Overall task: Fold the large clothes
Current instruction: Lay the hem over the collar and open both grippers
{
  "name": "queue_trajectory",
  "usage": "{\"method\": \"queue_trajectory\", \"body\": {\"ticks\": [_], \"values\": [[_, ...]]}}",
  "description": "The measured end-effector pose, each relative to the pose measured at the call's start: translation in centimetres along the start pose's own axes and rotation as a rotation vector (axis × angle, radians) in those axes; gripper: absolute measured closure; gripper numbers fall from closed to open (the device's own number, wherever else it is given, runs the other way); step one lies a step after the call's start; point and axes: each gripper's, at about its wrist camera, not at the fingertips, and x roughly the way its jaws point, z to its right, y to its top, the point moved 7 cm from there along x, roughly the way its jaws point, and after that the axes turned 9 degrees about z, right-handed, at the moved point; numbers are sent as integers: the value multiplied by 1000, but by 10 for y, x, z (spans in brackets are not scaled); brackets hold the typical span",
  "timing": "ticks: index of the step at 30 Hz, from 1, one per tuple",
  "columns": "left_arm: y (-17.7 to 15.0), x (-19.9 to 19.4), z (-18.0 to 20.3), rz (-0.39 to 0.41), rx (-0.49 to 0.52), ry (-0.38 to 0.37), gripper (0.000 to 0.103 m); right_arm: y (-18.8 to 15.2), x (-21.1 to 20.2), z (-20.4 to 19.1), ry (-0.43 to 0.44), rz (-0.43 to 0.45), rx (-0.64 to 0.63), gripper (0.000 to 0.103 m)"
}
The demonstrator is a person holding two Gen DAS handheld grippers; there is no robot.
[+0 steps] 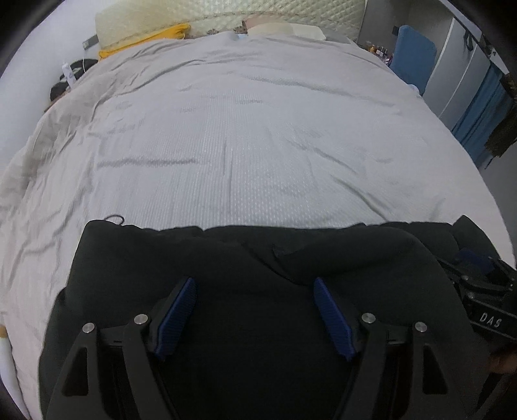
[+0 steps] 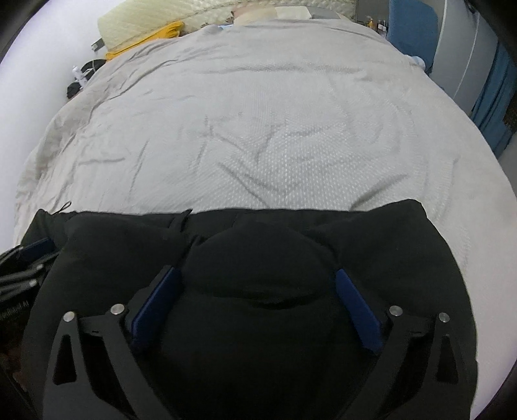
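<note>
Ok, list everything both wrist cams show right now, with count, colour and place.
Black garment: one, black, bunched at the near edge of the bed, under both grippers.
Bed cover: one, light grey, wrinkled, spread over the bed.
Quilted cushion: one, cream, far left at the head of the bed.
Yellow cloth: one, yellow, beside the cushion.
Blue panel: one, blue, far right of the bed.
Left gripper: blue pads, open over the garment.
Right gripper: blue pads, open, a fabric mound between them.
</note>
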Motion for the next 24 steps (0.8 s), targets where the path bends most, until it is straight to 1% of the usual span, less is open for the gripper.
{"method": "queue_trajectory", "body": {"ticks": [3,7,11,14,17,19,21,24], "values": [[8,19,0,18,-4,9,26,11,19,2,1,5,7,4],[17,41,1,14,-10,13,25,16,39,5,-5,10,29,4],[20,53,1,-24,-5,23,25,18,52,4,-18,-16,16,4],[19,53,0,-62,6,30,24,17,52,3,-25,-44,6,4],[17,44,-3,-97,11,36,24,16,41,3,-13,-67,20,4],[18,29,-9,-103,0,46,24,14,29,5,-2,-71,39,4],[21,7,-14,-80,-28,55,24,14,12,6,29,-63,63,4],[30,-31,-24,-36,-74,73,24,14,-16,6,31,-45,65,4]]}}
